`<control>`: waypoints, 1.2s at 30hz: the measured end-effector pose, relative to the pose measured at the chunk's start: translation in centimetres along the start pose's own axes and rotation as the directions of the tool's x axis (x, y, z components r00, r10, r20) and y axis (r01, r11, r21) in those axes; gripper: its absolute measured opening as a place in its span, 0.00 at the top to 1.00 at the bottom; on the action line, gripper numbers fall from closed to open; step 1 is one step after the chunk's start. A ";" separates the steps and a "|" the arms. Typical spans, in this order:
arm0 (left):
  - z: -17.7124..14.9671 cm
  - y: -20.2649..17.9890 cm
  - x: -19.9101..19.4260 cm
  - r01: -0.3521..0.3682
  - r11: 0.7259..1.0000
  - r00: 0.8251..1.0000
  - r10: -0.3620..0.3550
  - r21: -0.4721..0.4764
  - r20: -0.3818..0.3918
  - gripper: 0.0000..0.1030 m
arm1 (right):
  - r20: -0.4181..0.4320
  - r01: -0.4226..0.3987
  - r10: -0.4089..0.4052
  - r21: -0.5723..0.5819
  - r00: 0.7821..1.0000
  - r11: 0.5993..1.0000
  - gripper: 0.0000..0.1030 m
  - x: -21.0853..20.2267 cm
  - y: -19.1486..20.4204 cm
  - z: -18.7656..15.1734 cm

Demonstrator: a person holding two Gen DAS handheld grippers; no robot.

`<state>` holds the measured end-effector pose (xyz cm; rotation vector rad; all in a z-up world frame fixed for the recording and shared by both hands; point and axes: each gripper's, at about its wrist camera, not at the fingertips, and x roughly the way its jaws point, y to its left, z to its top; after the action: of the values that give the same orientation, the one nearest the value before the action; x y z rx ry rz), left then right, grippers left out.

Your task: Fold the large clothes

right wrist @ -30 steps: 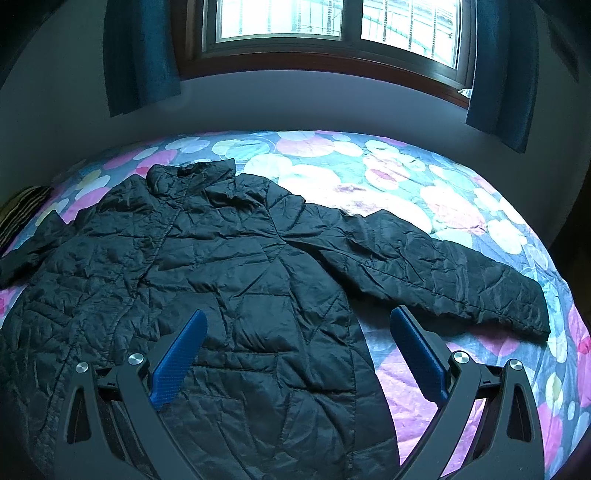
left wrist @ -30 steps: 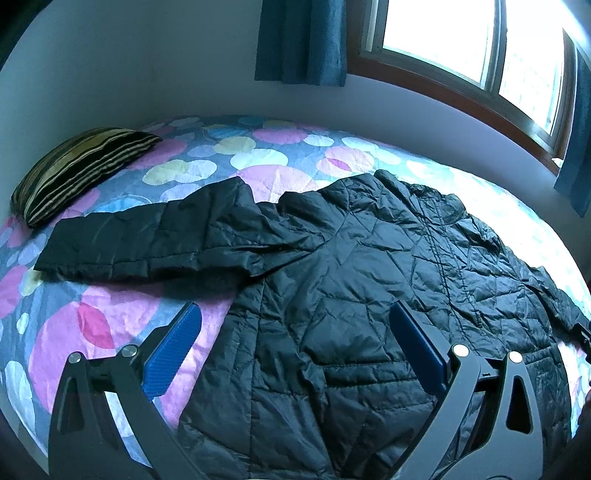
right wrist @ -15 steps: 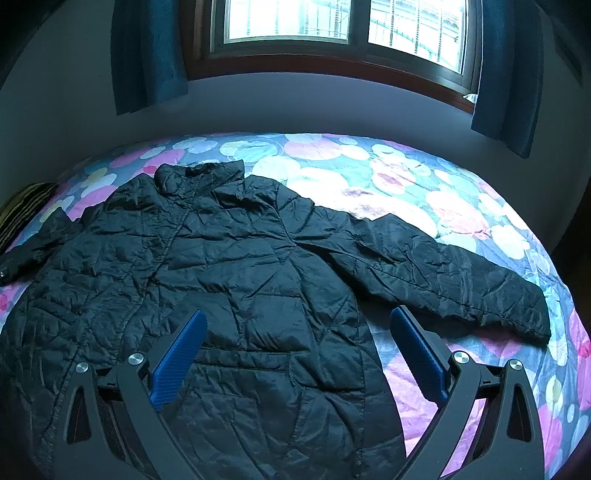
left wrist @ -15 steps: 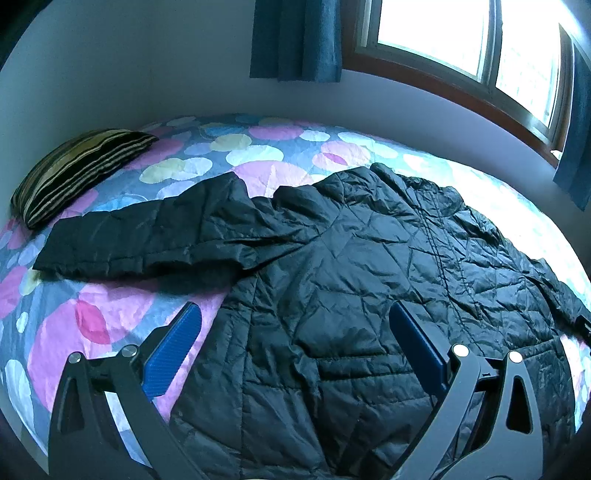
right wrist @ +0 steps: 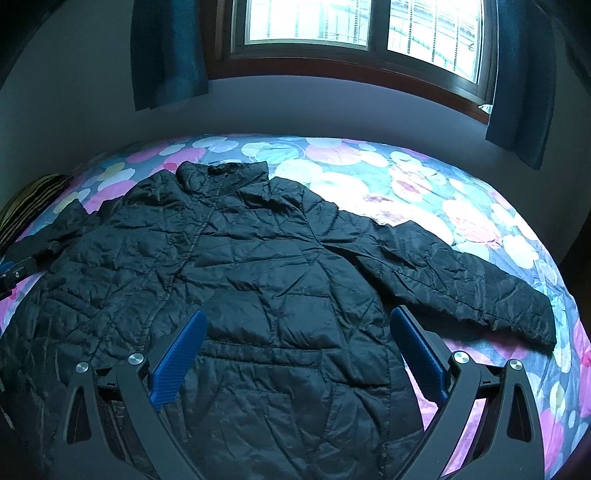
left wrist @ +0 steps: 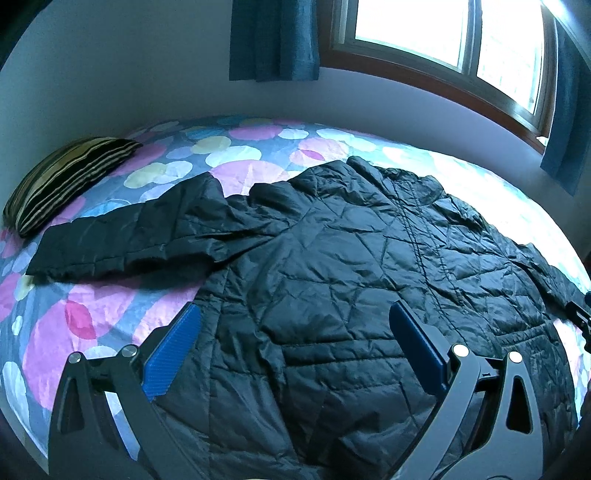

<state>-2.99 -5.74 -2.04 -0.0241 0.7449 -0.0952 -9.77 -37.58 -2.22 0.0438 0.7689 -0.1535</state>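
Observation:
A black quilted jacket (left wrist: 332, 266) lies spread flat on the bed, front up, collar toward the window, both sleeves stretched out sideways. It also shows in the right wrist view (right wrist: 258, 280). My left gripper (left wrist: 295, 314) is open and empty, above the jacket's lower left part, near its left sleeve (left wrist: 122, 240). My right gripper (right wrist: 295, 321) is open and empty above the jacket's lower right part, beside the right sleeve (right wrist: 461, 284).
The bed (left wrist: 92, 317) has a sheet with coloured circles. A striped pillow (left wrist: 62, 177) lies at its far left. A wall with a window (right wrist: 354, 26) and blue curtains (right wrist: 166, 51) stands behind the bed.
Both grippers have moved a little over the jacket. The jacket has not moved, and both grippers stay open.

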 end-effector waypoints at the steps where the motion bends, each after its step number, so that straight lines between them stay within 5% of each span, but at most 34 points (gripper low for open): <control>1: 0.0 -0.1 0.0 -0.001 1.000 1.000 0.001 0.001 -0.001 0.02 | 0.000 -0.001 0.001 -0.001 1.000 1.000 0.04 0.0 0.1 0.0; 13: -0.3 -0.4 -0.5 0.016 0.999 1.000 -0.016 -0.030 0.008 0.02 | 0.013 -0.006 0.006 -0.019 1.000 1.000 0.04 -0.5 0.8 -0.2; 18: -0.1 0.1 -0.2 0.032 0.998 0.999 -0.033 -0.046 -0.011 0.02 | 0.095 0.024 -0.024 0.003 0.995 1.000 0.04 -1.7 0.1 0.1; 20: 0.0 0.5 -0.1 0.036 0.997 0.999 -0.037 -0.062 -0.007 0.02 | 0.137 0.027 -0.031 0.029 0.990 0.999 0.04 -2.0 -0.8 0.3; 26: 0.1 1.7 0.6 0.030 0.996 0.999 -0.032 -0.080 -0.021 0.02 | 0.070 -0.004 -0.007 0.158 0.998 0.987 0.04 -0.6 -7.4 1.1; 30: 0.2 3.2 1.5 0.018 0.992 0.999 -0.024 -0.125 -0.042 0.02 | 0.073 -0.123 0.101 0.462 0.992 0.878 0.04 0.6 -17.3 -0.5; 36: 0.1 5.1 2.4 -0.006 0.987 0.999 0.000 -0.161 -0.040 0.02 | 0.054 -0.123 0.125 0.742 0.991 0.658 0.04 3.2 -28.0 -6.1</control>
<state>-0.81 -0.94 -3.89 -0.1758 0.7907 -0.0324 -16.06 -65.04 -8.39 0.8921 0.6556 -0.3341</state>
